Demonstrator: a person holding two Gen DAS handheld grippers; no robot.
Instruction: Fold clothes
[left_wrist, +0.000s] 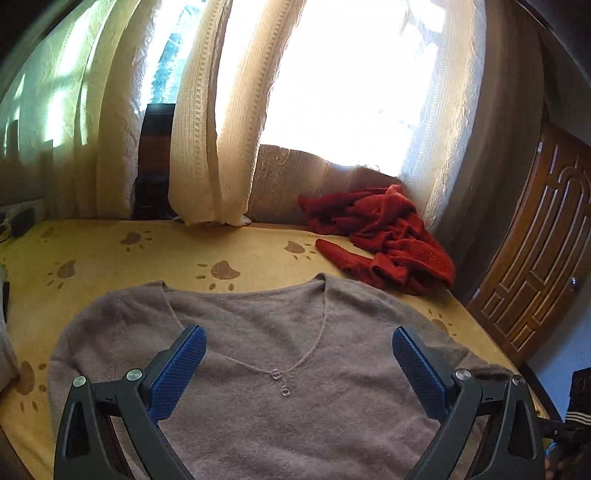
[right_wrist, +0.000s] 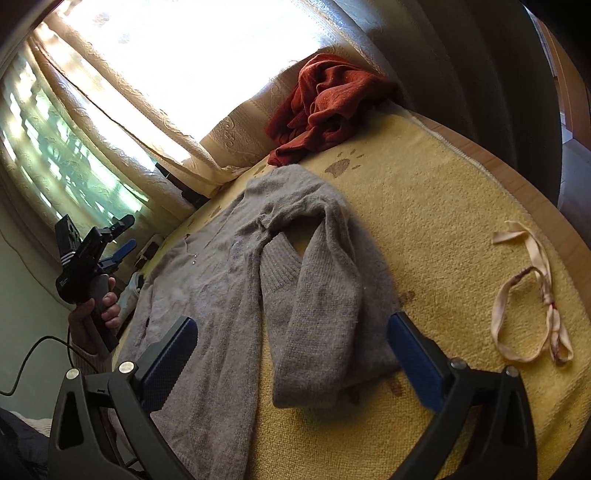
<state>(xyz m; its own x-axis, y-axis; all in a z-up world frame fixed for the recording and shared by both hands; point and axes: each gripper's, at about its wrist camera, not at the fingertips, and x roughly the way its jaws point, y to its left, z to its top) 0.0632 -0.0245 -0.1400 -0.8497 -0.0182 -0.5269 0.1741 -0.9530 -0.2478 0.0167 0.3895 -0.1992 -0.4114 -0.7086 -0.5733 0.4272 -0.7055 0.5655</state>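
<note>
Both tongs are being held wide apart with nothing between their blue pads: the left gripper (left_wrist: 299, 345) is being hovered over the chest of the taupe sweater (left_wrist: 280, 369), the right gripper (right_wrist: 291, 332) over its folded-in sleeve (right_wrist: 317, 295). The sweater is being kept flat, front up, on the yellow paw-print blanket (left_wrist: 147, 254). A crumpled red garment (left_wrist: 384, 236) is being left near the curtain (left_wrist: 210, 147), and a cream ribbon (right_wrist: 532, 291) is lying well apart from the sweater.

sweater (left_wrist: 295, 369) on blanket (left_wrist: 147, 258), cardigan (left_wrist: 388, 236) behind (crumpled)
</note>
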